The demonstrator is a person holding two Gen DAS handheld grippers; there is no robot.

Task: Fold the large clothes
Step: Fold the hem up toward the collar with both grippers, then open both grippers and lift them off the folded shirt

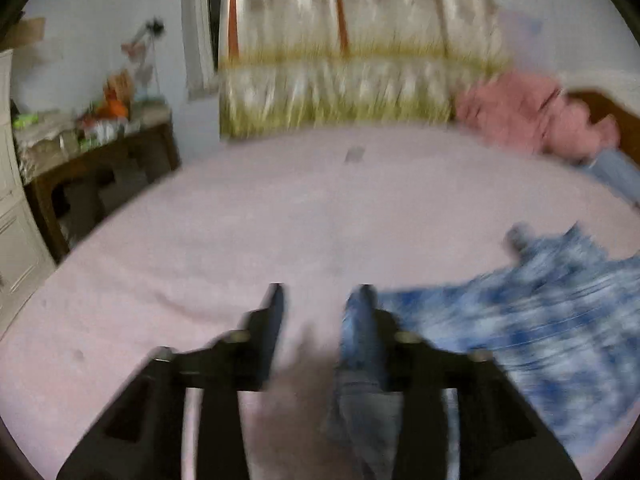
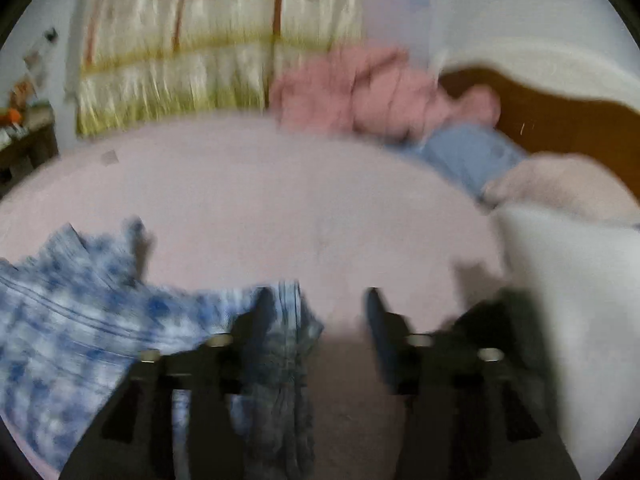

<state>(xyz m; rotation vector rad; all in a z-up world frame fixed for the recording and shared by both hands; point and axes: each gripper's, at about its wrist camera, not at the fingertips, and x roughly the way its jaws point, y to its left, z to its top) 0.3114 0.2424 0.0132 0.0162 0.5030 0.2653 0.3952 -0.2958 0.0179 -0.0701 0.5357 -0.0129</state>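
Both jaws stand apart, gripping nothing, the soft, limp blue garment (image 1: 540, 320) draped against the left gripper's (image 1: 320, 296) right jaw and the right gripper's (image 2: 318, 296) left, probably best pinched at its hem.

Both frames are motion-blurred. The left gripper (image 1: 318, 292) is matte black: two flat, blade-like fingers (image 1: 274, 312) on angular black brackets, with round silver screw heads (image 1: 240, 335) on the shoulders and wide black arms with recessed slots below. The right gripper (image 2: 318, 294) has the same build, black fingers (image 2: 378, 312), pale silver screw heads (image 2: 491, 355) and slotted black arms.
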